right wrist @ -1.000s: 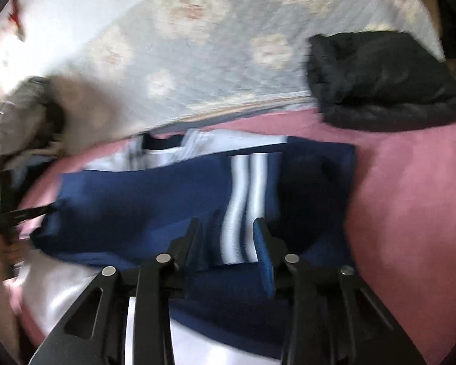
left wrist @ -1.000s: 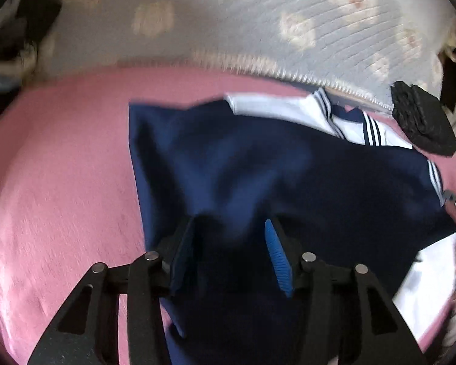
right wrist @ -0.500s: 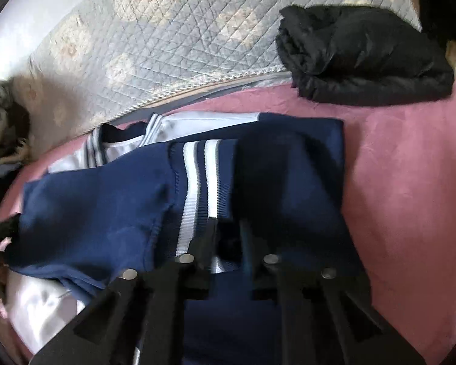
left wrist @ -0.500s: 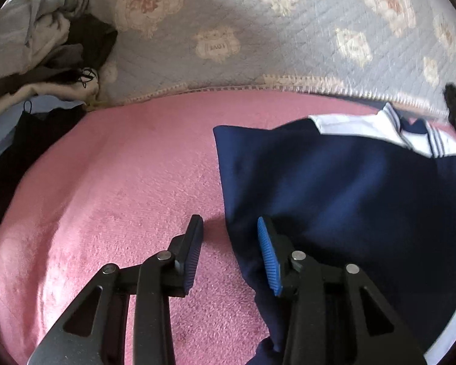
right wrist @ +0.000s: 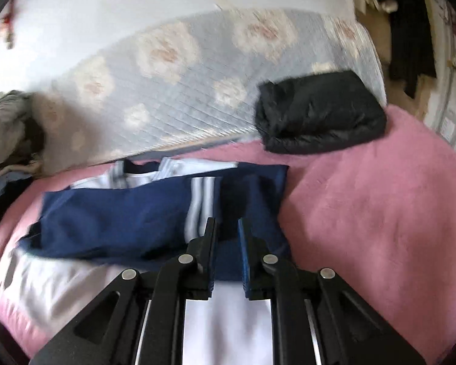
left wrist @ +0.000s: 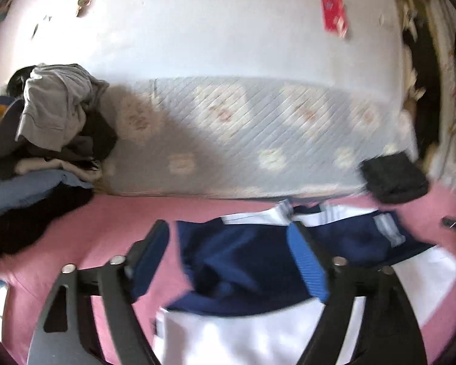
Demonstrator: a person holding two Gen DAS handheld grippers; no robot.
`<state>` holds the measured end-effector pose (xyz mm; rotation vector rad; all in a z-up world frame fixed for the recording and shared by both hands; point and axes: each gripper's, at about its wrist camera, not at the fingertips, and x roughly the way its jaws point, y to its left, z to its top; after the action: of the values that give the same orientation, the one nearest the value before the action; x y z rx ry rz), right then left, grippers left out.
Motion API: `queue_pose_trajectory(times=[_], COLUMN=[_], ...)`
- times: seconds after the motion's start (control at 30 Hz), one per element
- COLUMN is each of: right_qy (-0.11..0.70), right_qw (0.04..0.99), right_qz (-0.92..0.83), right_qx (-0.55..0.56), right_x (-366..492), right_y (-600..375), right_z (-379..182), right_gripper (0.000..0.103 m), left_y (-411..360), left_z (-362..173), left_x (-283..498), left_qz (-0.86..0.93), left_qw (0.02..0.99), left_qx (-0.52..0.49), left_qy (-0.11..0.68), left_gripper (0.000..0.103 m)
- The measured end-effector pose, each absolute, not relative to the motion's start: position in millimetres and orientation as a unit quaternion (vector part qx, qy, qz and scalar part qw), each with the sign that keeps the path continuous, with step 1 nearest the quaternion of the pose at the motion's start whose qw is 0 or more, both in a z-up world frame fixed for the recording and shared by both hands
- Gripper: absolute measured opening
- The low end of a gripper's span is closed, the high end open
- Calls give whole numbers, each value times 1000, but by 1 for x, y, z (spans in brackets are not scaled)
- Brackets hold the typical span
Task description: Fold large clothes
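Note:
A navy and white garment (left wrist: 243, 261) with striped cuffs lies on a pink blanket (left wrist: 106, 219). Its navy sleeves are folded across the white body. My left gripper (left wrist: 228, 243) hovers above the garment's left side. Its jaws are opening wide and no cloth is pinched between them. In the right wrist view the garment (right wrist: 121, 222) spreads to the left on the same blanket (right wrist: 380, 228). My right gripper (right wrist: 228, 228) stands at the right navy fold. Its jaws are nearly together, with navy cloth filling the narrow gap.
A folded black garment (right wrist: 319, 112) lies at the back right, also seen from the left wrist (left wrist: 393, 178). A pale quilted cover (left wrist: 243, 130) runs along the wall. A pile of loose clothes (left wrist: 51, 112) sits at the back left.
My left gripper let go of the navy cloth, rose and drew back, and its jaws spread wide. My right gripper closed on the navy fold near the striped cuff and drew back with it.

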<state>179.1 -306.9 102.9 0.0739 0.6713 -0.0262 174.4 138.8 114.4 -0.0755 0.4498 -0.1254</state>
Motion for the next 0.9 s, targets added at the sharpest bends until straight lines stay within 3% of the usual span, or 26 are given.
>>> queue_pose_trajectory(times=[0.03, 0.23, 0.3, 0.37, 0.5, 0.57, 0.67, 0.9], right_qy=[310, 202, 185, 161, 119, 122, 139, 164], right_qw=[950, 978, 981, 986, 993, 993, 990, 983], right_qz=[0, 46, 52, 41, 0, 8, 17, 52], right_qx=[20, -14, -5, -6, -16, -10, 7, 62], right_x=[162, 79, 62, 47, 28, 24, 21, 11], right_y=[-296, -243, -238, -235, -236, -240, -245, -233], right_z=[111, 150, 157, 162, 158, 150, 137, 93], right_gripper=[14, 15, 26, 55, 66, 78, 88, 88], left_y=[133, 93, 81, 72, 63, 55, 43, 43], left_z=[121, 159, 166, 169, 161, 149, 131, 84], left_x=[165, 111, 95, 80, 54, 45, 38, 37], left_qz=[-68, -66, -67, -82, -93, -76, -74, -75], left_qw=[973, 986, 989, 990, 992, 994, 993, 991], left_qx=[-44, -12, 0, -3, -15, -4, 13, -26], left_qy=[218, 151, 129, 116, 88, 81, 94, 110], left_gripper=[92, 103, 103, 103, 103, 103, 103, 103])
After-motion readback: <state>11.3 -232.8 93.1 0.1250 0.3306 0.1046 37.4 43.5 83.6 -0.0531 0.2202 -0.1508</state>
